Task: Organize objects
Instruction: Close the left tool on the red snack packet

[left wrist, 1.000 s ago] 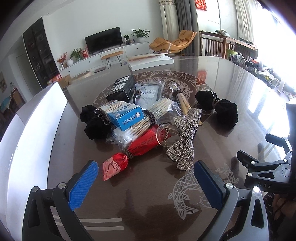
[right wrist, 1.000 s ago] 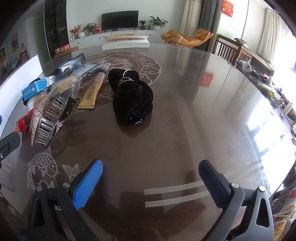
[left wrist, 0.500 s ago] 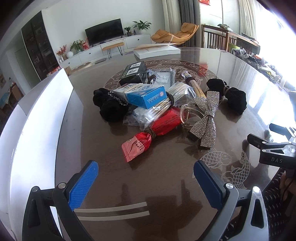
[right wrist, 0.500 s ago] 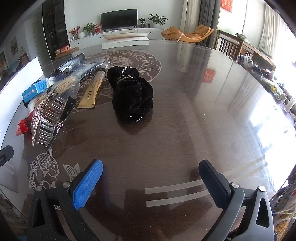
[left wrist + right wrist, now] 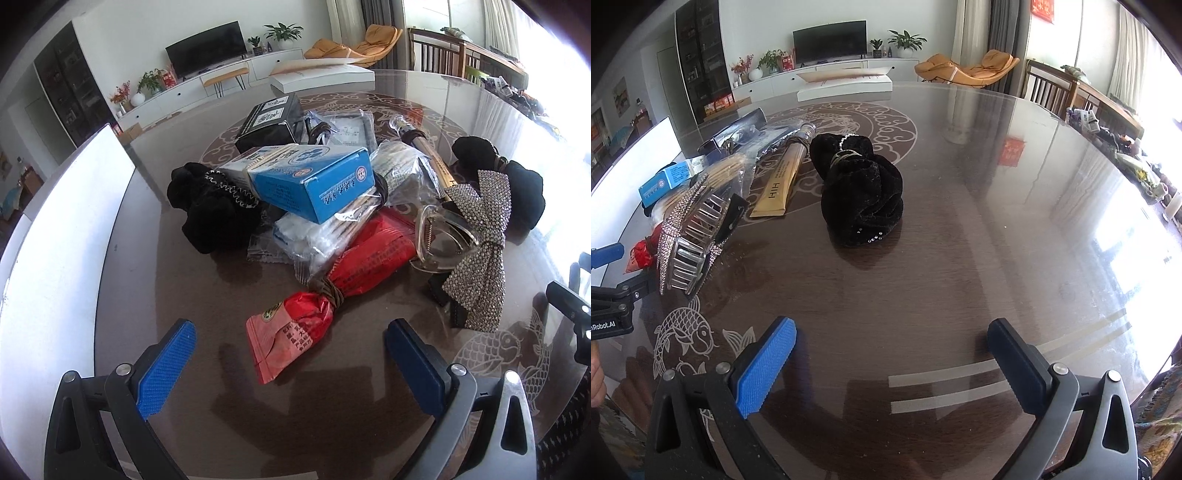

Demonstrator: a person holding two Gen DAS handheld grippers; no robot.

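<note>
A pile of small items lies on the dark round table [image 5: 207,373]. My left gripper [image 5: 291,365] is open, and the red snack packet [image 5: 332,288] reaches toward the gap between its fingers. Behind it sit a blue box [image 5: 314,177], a black scrunchie [image 5: 210,210], a black box [image 5: 269,123] and clear bags of sticks [image 5: 369,206]. A rhinestone bow clip [image 5: 480,243] lies at the right. My right gripper [image 5: 892,363] is open over bare table, well short of a second black scrunchie [image 5: 860,195]. The bow clip [image 5: 690,236] and a gold chopstick sleeve [image 5: 779,184] lie to its left.
A white board [image 5: 62,266] stands along the table's left side. A flat white box [image 5: 846,83] rests at the table's far edge. The right half of the table [image 5: 1034,221] is glossy bare wood. A person's hand [image 5: 596,373] shows at the right wrist view's left edge.
My left gripper has moved forward and closer to the pile, so the red packet now lies near its fingers. The right gripper has barely shifted. Both stayed open.
</note>
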